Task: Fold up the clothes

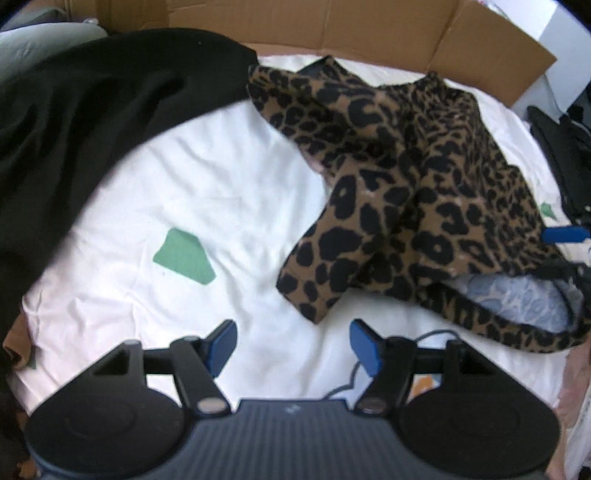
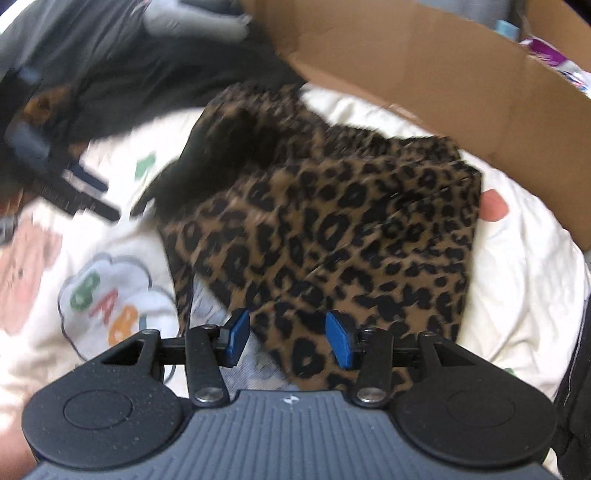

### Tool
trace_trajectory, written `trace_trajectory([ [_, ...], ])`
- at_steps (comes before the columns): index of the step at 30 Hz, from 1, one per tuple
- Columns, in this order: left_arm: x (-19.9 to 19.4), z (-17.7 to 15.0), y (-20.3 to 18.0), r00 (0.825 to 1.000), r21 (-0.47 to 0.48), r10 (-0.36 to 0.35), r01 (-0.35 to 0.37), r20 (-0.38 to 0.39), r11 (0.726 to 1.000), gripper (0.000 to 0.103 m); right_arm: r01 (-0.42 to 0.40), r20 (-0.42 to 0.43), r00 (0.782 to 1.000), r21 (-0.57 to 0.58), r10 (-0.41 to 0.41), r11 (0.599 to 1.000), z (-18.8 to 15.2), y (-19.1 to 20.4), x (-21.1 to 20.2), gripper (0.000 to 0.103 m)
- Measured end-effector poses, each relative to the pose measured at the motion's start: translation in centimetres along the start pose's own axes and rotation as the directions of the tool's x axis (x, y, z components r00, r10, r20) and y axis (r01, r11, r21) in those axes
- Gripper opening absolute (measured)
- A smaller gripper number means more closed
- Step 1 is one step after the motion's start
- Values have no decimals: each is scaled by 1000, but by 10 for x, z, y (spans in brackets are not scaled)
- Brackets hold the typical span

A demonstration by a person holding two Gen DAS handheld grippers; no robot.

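Observation:
A leopard-print garment (image 1: 424, 192) lies crumpled on the right half of the white sheet (image 1: 221, 192), its pale inside lining (image 1: 517, 299) showing at the near hem. My left gripper (image 1: 293, 347) hovers open over bare sheet, a short way from the garment's nearest corner. In the right wrist view the leopard-print garment (image 2: 332, 229) fills the middle. My right gripper (image 2: 287, 339) is open, with the garment's near edge lying between and under its blue fingers (image 2: 338, 339). A blue finger of the right gripper (image 1: 567, 233) shows at the garment's right edge.
A black garment (image 1: 74, 129) is heaped at the left and back of the sheet. A cardboard box wall (image 1: 369, 26) stands behind the bed, also seen as cardboard (image 2: 443, 81). The sheet carries green patches (image 1: 184, 256) and a cloud print (image 2: 107, 295). Dark items (image 1: 569, 147) sit at the right.

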State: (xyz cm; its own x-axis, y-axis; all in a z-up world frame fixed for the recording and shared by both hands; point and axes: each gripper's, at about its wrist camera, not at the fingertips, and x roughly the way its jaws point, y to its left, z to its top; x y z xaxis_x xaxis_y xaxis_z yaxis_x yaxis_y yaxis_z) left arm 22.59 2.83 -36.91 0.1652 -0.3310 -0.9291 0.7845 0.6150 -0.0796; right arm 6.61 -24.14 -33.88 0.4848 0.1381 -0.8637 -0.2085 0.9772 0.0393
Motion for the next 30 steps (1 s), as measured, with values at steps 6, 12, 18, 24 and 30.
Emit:
trace_trajectory([
  [6, 18, 5, -2, 1000, 44, 10, -10, -1, 999, 71, 34, -17, 999, -85, -36, 996, -3, 19, 17, 53],
  [12, 23, 13, -11, 997, 107, 3, -12, 83, 994, 71, 154, 49, 988, -103, -149, 983, 0, 20, 11, 52],
  [18, 33, 19, -14, 992, 69, -26, 18, 125, 997, 67, 176, 96, 981, -112, -166, 978, 10, 20, -2, 52],
  [24, 50, 17, -14, 994, 50, -5, 0, 112, 999, 66, 163, 59, 986, -158, -155, 974, 13, 25, 18, 18],
  [30, 52, 18, -20, 993, 88, 20, -30, 119, 996, 44, 176, 63, 983, -113, -170, 978, 12, 12, 1, 3],
])
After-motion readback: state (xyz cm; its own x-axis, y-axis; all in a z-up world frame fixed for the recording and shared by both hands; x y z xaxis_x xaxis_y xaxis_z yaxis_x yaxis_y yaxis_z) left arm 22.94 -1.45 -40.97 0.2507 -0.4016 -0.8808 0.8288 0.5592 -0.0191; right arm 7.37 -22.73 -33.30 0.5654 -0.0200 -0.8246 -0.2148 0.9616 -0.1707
